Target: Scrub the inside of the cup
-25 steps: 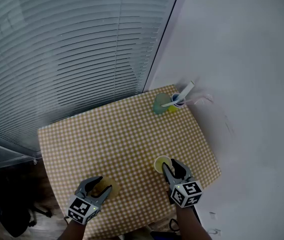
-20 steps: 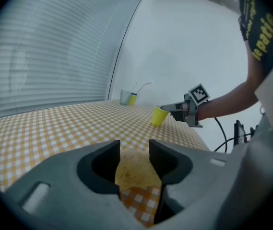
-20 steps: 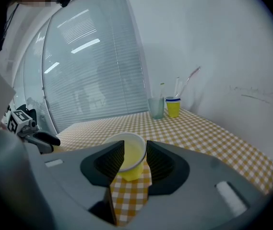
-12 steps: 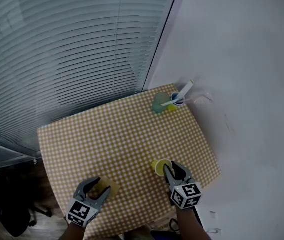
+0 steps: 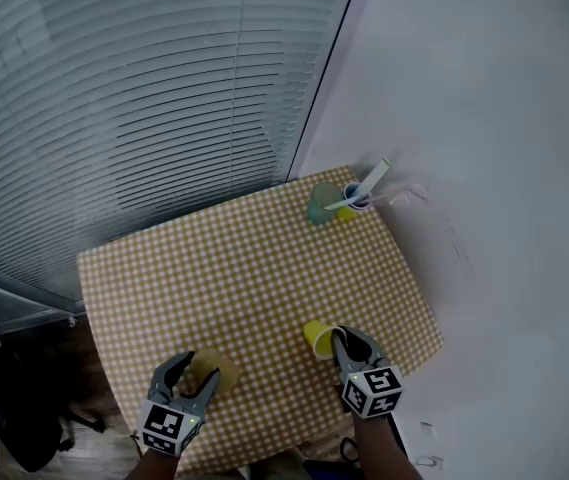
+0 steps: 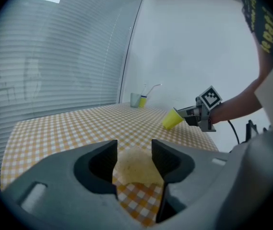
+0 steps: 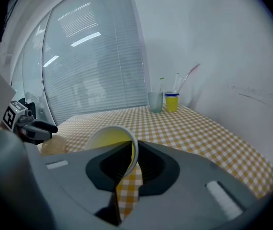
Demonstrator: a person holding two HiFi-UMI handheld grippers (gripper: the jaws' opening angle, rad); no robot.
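Note:
A small yellow cup [image 5: 316,336] hangs tilted just above the checked table [image 5: 244,268], its mouth towards the left. My right gripper [image 5: 349,343] is closing on it, and one jaw is inside the rim and one outside, pinching the wall of the cup [image 7: 108,140]. The left gripper view shows the cup [image 6: 171,119] lifted off the cloth. A tan sponge [image 5: 207,366] lies on the table near the front edge. My left gripper [image 5: 192,374] straddles the sponge [image 6: 135,164] with its jaws opening, the pads at its sides.
At the table's far right corner stand a translucent green cup [image 5: 320,206] and a yellow cup [image 5: 349,210] holding a toothbrush and straw. A white wall runs along the right, window blinds behind. The table's front edge is just under both grippers.
The right gripper's jaws have closed on the yellow cup's rim, and the cup has tipped from upright to tilted left. The left gripper has stayed over the sponge.

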